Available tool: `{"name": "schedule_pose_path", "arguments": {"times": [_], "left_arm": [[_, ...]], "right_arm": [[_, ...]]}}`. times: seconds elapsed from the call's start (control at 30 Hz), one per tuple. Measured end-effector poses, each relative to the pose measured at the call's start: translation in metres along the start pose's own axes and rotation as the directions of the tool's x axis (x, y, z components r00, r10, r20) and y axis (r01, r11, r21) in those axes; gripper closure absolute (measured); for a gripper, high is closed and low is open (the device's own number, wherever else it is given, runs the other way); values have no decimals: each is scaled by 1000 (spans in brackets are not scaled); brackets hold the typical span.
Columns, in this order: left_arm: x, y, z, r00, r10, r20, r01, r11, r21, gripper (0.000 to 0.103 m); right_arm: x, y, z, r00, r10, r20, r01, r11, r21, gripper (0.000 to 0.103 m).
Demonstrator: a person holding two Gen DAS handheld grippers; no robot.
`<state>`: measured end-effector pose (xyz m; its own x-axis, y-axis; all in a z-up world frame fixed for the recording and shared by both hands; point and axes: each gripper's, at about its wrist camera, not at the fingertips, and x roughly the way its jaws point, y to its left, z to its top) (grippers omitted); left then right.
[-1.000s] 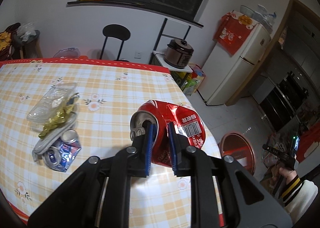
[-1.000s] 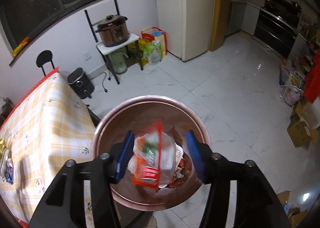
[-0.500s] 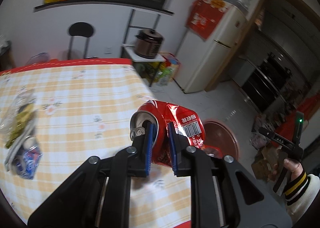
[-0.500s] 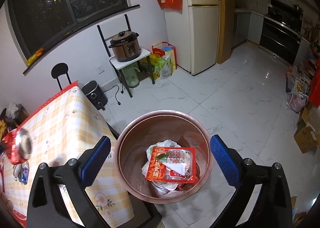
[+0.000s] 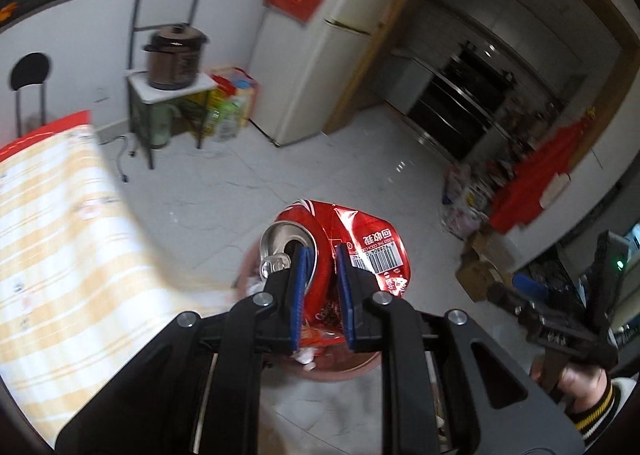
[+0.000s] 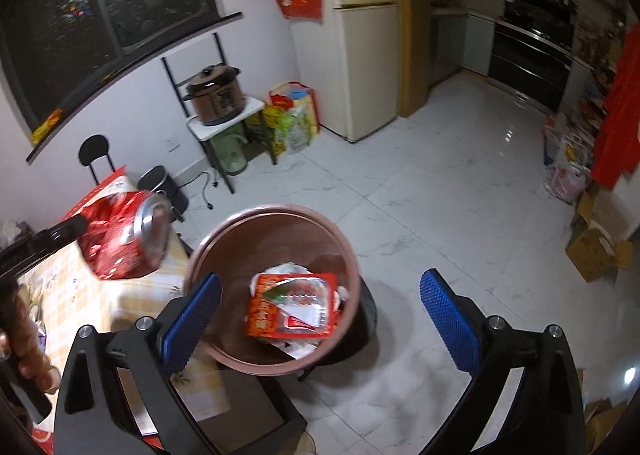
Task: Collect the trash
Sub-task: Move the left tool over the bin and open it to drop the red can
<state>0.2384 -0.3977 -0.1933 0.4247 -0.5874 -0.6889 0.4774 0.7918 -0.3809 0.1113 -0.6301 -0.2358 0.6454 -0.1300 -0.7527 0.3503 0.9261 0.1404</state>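
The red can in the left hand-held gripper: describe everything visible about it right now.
The red can is a crushed, dented soda can of thin metal, red with white lettering and a barcode label. Its silver top is opened, pull tab still attached. The left hand-held gripper is shut on its creased middle, the blue pads pressing both sides. It lies tilted on its side in the air; from the right wrist view it sits beside the brown bin's rim, by the table edge.

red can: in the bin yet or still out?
Out. The left gripper is shut on the crushed red can, beside the bin rim, not inside.
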Motion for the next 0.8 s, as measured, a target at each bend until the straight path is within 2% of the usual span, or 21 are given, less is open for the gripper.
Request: {"name": "schedule_pose_path", "arguments": {"times": [0.13,0.2,0.23,0.27,0.33,0.43,0.63,0.73,0.8], "left_arm": [[38,-21,12,999,-48,-25,49,999,16,85],[55,-28,18,995,-88,-40,88,996,5,58],[62,-28,22,994,-107,-38,106,994,-18,29],[65,-28,24,992,-125,-28,124,992,-37,24],[66,-26,27,989,-145,-25,144,988,-49,23],[57,-20,26,991,-132,-20,132,991,-29,8],[22,32,12,1000,-12,-8,12,997,-74,6],[-6,70,3,996,89,9,-88,990,-106,6],[-29,93,-6,991,132,22,-128,984,-126,6]], "right_arm": [[-1,-11,-5,1000,-19,-9,20,1000,17,5],[0,-12,-6,1000,-23,-12,23,1000,17,5],[0,-12,-7,1000,-26,-14,26,1000,17,5],[0,-13,-8,1000,-27,-16,27,999,19,5],[0,-13,-10,1000,-24,-19,24,999,24,5],[1,-9,-11,1000,-18,-18,18,999,28,5],[5,6,-9,1000,17,-23,-16,1000,26,5],[9,30,-8,999,44,-28,-44,999,5,5],[10,46,-6,998,63,-28,-63,998,-10,5]]}}
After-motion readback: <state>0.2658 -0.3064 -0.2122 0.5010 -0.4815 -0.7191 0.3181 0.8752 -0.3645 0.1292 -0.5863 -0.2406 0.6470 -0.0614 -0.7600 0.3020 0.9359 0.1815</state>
